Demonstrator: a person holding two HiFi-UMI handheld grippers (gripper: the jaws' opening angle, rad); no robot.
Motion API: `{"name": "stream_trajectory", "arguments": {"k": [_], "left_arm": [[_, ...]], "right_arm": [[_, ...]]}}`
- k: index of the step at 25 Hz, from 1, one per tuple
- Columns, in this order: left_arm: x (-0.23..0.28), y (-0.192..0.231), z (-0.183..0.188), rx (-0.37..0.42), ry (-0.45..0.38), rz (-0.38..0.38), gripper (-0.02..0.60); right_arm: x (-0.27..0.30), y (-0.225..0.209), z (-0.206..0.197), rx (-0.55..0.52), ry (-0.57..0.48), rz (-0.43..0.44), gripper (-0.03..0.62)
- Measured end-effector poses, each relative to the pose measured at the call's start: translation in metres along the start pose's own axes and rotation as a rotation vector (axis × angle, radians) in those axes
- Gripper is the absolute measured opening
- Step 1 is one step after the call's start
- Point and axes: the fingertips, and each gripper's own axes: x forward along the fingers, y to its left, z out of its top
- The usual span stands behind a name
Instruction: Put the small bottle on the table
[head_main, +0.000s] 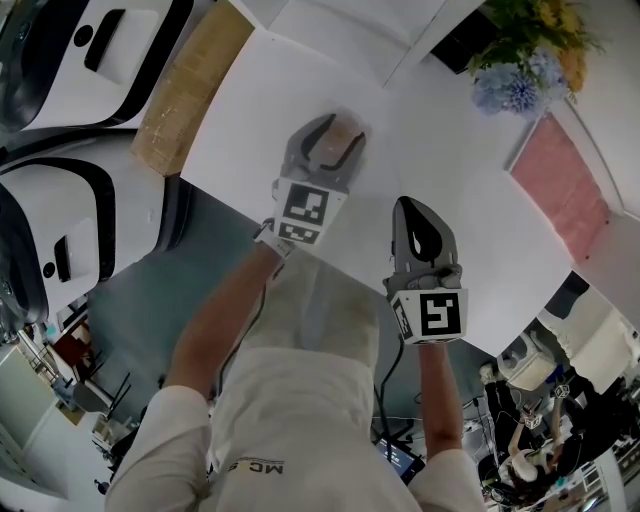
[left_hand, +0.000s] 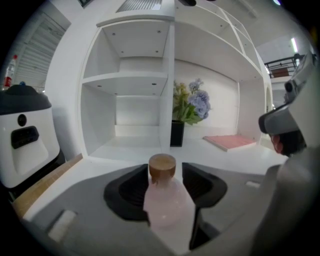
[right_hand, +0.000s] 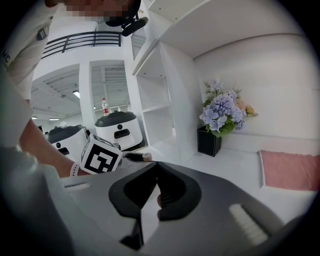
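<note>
Right gripper, lower centre of head view: jaws together, empty. Left gripper, centre frame, the nearer arm to the bottle: jaws apart, flanking small bottle. Bottle upright, brown cap uppermost, apparently standing on white table; withdrawal path lies straight back.

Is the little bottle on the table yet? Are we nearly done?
Nearly. The small bottle looks to be standing upright on the white table. The left gripper is around it with its jaws apart, gaps showing beside the brown cap, so it seems let go. The right gripper is shut and empty. What is left: draw the left gripper back without knocking the bottle.
</note>
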Motion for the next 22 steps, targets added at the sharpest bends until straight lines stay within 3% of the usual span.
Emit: {"name": "stream_trajectory", "arguments": {"k": [13, 22], "left_arm": [[-0.045, -0.014, 0.025, 0.013, -0.012, 0.034, 0.252], [-0.106, -0.055, 0.069, -0.011, -0.037, -0.012, 0.135]], "right_arm": [[-0.033, 0.008, 0.015, -0.023, -0.011, -0.034, -0.002], [-0.067, 0.018, 0.042, -0.071, 0.002, -0.101, 0.0]]}}
